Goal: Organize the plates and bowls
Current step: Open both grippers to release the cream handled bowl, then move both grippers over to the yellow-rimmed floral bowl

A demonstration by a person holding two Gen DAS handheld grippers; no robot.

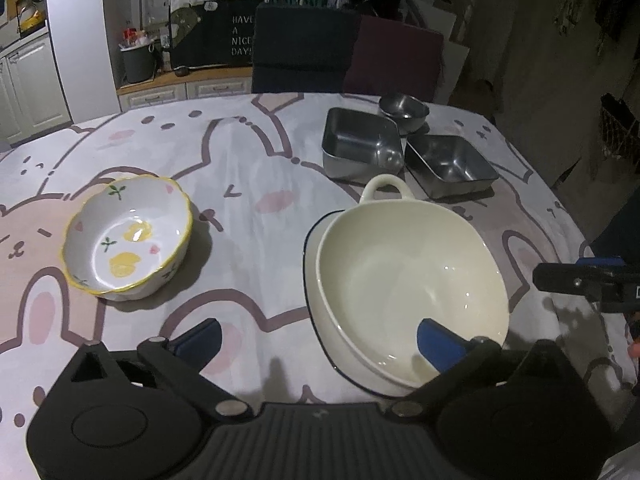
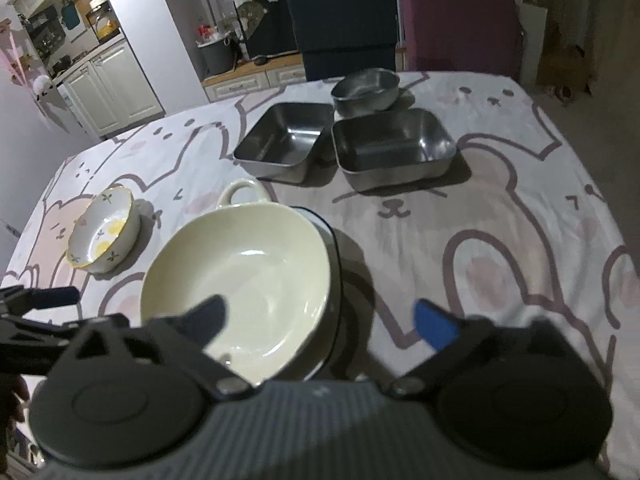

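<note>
**Glazed cream bowl: take it by the rim**

My left claw [image 1: 318, 338] and right claw [image 2: 334, 320] both hang spread, holding nothing. The cream bowl [image 2: 240, 280] sits on a blue-rimmed plate [image 2: 332, 240] at my six o'clock on the table [image 2: 520, 200]. I judge it heavy, slick and breakable; the rim beside its loop handle [image 1: 384, 188] looks safest.

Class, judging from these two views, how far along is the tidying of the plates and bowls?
Done: the cream bowl sits on a plate. In hand: nothing; the left gripper and right gripper are open. Left: the flowered bowl, two steel trays and steel bowl stand separate.
</note>
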